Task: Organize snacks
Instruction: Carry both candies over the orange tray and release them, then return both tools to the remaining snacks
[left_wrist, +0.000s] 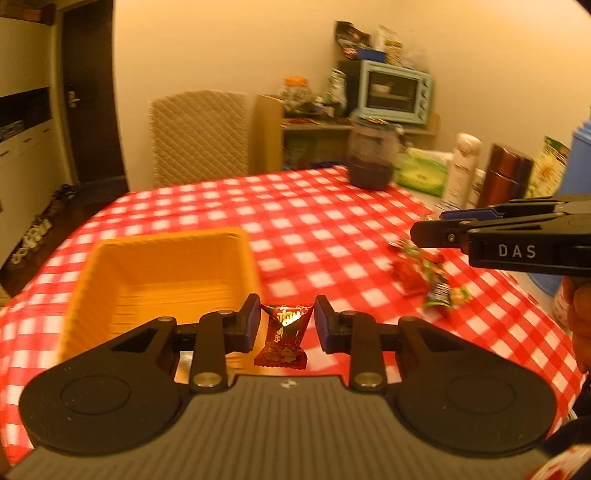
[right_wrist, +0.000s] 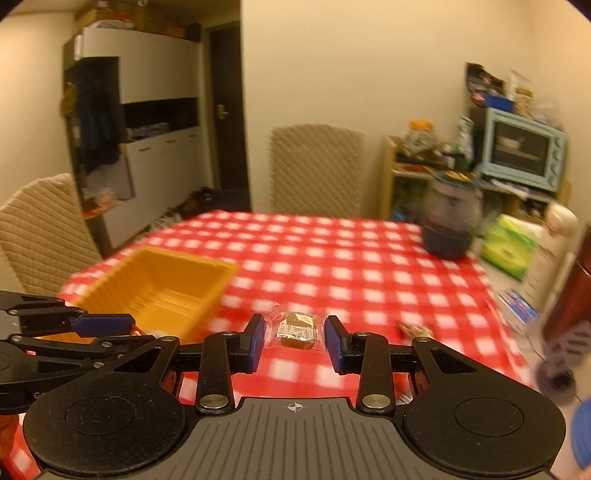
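My left gripper (left_wrist: 287, 318) is shut on a red wrapped snack (left_wrist: 282, 336), held by its top edge above the red checked table, just right of the yellow basket (left_wrist: 162, 280). My right gripper (right_wrist: 294, 331) is shut on a clear-wrapped brown snack (right_wrist: 297, 329) and holds it above the table, right of the basket (right_wrist: 159, 288). The right gripper shows from the side in the left wrist view (left_wrist: 443, 225). The left gripper shows at the left edge of the right wrist view (right_wrist: 99, 325). A pile of red and green snack packets (left_wrist: 424, 273) lies on the table.
A dark jar (left_wrist: 371, 155), a green tissue pack (left_wrist: 421, 171), a white bottle (left_wrist: 460, 170) and a brown flask (left_wrist: 504, 177) stand along the table's far right side. A chair (left_wrist: 199, 136) stands behind the table. A small snack (right_wrist: 413, 328) lies right of my right gripper.
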